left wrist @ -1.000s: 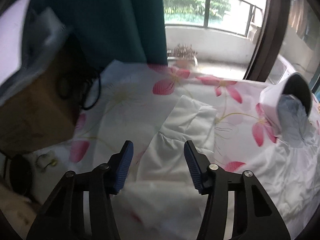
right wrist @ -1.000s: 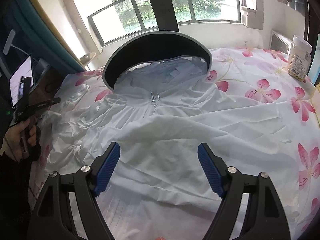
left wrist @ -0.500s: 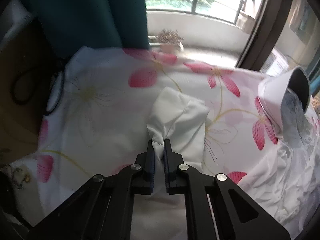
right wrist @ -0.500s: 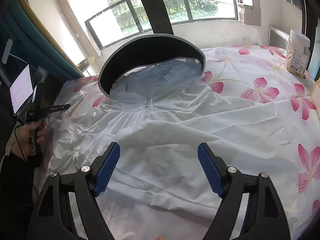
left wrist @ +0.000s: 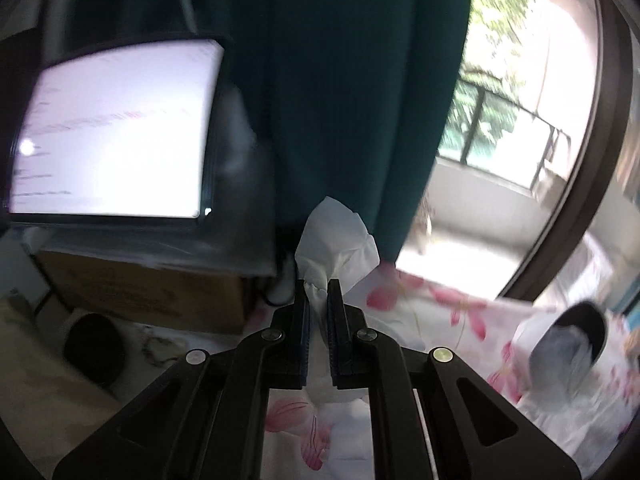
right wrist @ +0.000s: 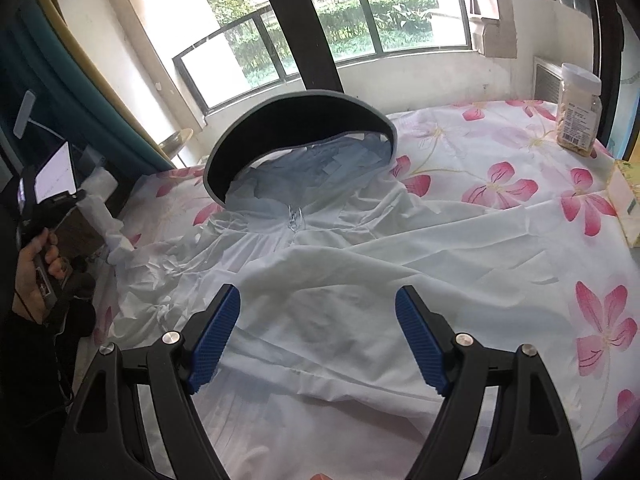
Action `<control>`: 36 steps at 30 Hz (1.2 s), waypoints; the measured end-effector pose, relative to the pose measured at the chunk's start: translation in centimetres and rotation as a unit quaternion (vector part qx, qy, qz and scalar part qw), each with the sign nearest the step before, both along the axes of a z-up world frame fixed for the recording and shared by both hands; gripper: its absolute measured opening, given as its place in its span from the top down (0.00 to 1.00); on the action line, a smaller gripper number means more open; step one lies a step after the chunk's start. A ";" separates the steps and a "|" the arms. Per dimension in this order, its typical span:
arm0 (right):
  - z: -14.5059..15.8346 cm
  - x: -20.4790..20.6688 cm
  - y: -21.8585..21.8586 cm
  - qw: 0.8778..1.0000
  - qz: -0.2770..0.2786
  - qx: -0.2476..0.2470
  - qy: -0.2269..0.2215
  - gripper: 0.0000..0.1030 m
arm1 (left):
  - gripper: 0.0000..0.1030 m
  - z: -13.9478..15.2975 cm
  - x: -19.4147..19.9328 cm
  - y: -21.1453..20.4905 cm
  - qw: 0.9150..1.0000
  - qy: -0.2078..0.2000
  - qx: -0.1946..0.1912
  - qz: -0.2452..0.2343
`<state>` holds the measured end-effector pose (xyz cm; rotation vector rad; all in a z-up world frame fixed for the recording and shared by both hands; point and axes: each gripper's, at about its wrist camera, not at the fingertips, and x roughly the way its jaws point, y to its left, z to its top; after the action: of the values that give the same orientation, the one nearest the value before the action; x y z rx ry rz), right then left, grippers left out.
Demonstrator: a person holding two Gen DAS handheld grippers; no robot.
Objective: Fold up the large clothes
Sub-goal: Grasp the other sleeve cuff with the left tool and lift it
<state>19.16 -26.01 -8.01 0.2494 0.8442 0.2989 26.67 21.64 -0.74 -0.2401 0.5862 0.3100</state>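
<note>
Left wrist view first: the cuff end of a white, thin-fabric sleeve (left wrist: 336, 236) is pinched between the blue-padded black jaws of the left gripper (left wrist: 318, 300), which are nearly together, and it's held up off the bed so the bunched cloth sticks out past the tips. That picture is pretty blurred. The sleeve belongs to a big white hooded jacket with a zip front (right wrist: 320, 280), which is spread out crumpled across a white bedsheet printed with pink flowers (right wrist: 500, 188). Its hood, fitted with a wide dark curved brim edged in grey (right wrist: 296, 128), is seen at the far end of the jacket, toward the window. In the right wrist view the lifted sleeve (right wrist: 108, 220) is seen at the left edge of the bed, next to a hand (right wrist: 34, 268) wrapped round the left gripper's handle.

The right gripper (right wrist: 318, 320) is held with its jaws wide apart above the jacket's body; nothing is gripped between the pads.

Further out, a clear plastic jar with a white lid (right wrist: 578, 108) is stood on the sheet's far right corner, and a pale yellow-green box (right wrist: 628, 204) is seen at the right edge. A lit white screen (left wrist: 116, 132) and a dark teal curtain (left wrist: 344, 80) are seen behind the raised sleeve.
</note>
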 end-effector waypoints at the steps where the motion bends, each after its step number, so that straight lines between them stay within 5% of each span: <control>1: 0.2 -0.2 -0.1 1.000 0.000 0.001 -0.003 0.22 | 0.92 0.8 -0.4 0.4 1.000 -0.008 -0.002 0.004; 11: 1.3 -2.4 -2.9 1.000 -0.007 0.016 -0.024 0.22 | 0.92 9.2 -5.5 -2.5 0.995 -0.093 0.029 0.006; 21: 1.5 -4.5 -6.7 0.998 -0.018 0.037 -0.041 0.22 | 0.92 15.7 -9.9 -11.1 0.983 -0.143 0.110 -0.025; 36: 1.7 -7.2 -12.2 0.996 -0.030 0.063 -0.064 0.22 | 0.92 15.8 -12.2 -25.8 0.963 -0.137 0.170 -0.155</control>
<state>11.92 -38.17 -6.34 0.3698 0.6917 0.3091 14.42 -4.19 15.10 0.1415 0.2823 0.0675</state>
